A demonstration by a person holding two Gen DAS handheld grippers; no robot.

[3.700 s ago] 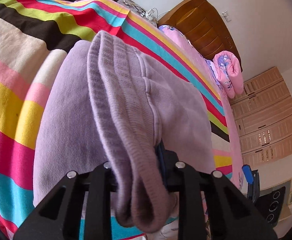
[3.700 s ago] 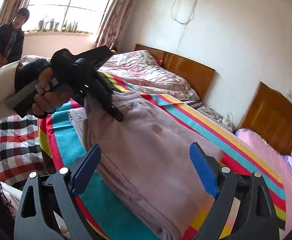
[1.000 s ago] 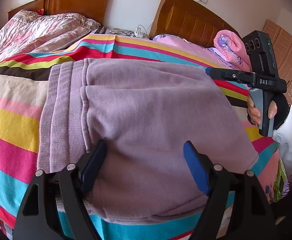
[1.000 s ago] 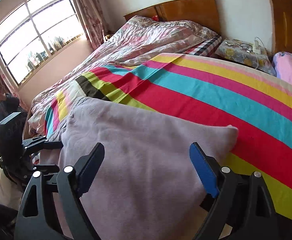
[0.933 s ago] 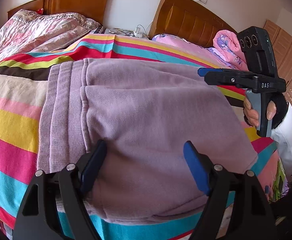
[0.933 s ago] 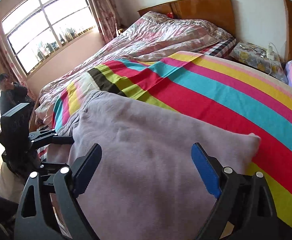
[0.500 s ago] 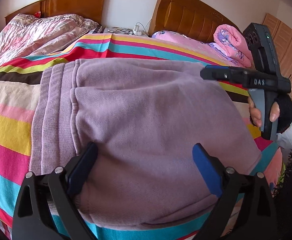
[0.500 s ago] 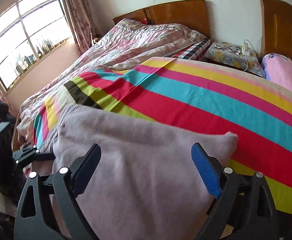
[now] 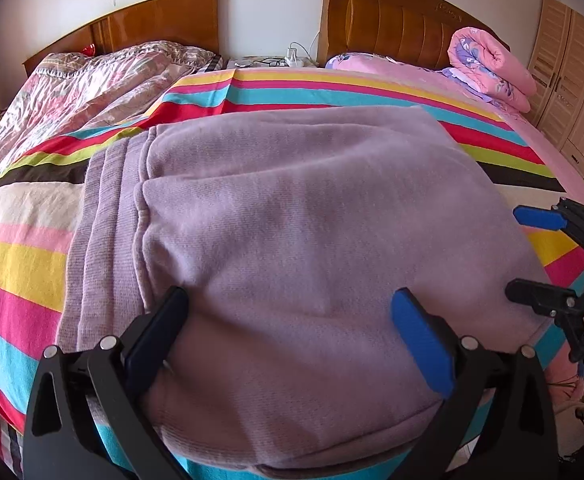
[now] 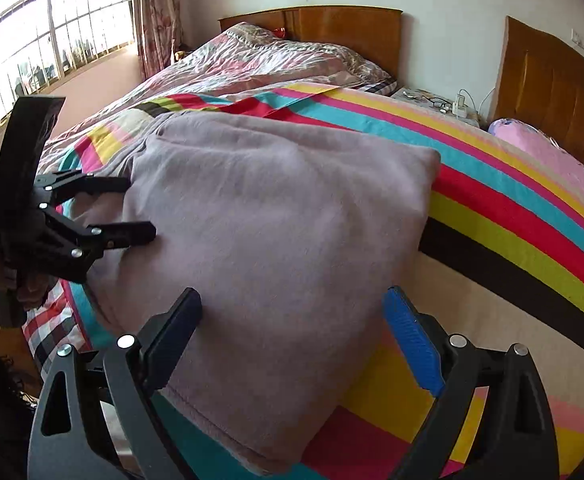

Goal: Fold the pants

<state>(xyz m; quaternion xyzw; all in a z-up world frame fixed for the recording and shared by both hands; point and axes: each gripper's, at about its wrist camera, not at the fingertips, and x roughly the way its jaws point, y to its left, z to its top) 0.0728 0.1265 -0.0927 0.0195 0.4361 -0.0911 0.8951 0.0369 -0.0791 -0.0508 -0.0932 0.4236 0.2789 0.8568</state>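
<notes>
While I look down the left wrist view, my left gripper (image 9: 288, 336) fills the bottom of the frame with its jaws spread wide; they have just been opening, and the pads hover over cloth without pinching it. Between and beyond them lie the pants (image 9: 292, 248), lilac and folded into a thick block across the middle of the frame, their ribbed waistband (image 9: 104, 240) running down the left side. They rest on a striped sheet (image 9: 16, 256) that shows at the left edge and along the top of the block. At the right edge of this frame my right gripper (image 9: 531, 256) comes in sideways, jaws apart, just beside the pants' right border and gripping nothing.

From the right wrist view, that same gripper sits at the bottom with its blue pad (image 10: 409, 340) and dark pad well separated, the near corner of the folded pants lying between them, unclamped. At the left edge the left gripper shows again, resting wide apart against the cloth.

Farther off, a pink quilted bedspread (image 9: 92, 80) lies at upper left, wooden headboards (image 9: 391, 20) stand along the top, and a rolled pink blanket (image 9: 491, 64) sits at upper right.
</notes>
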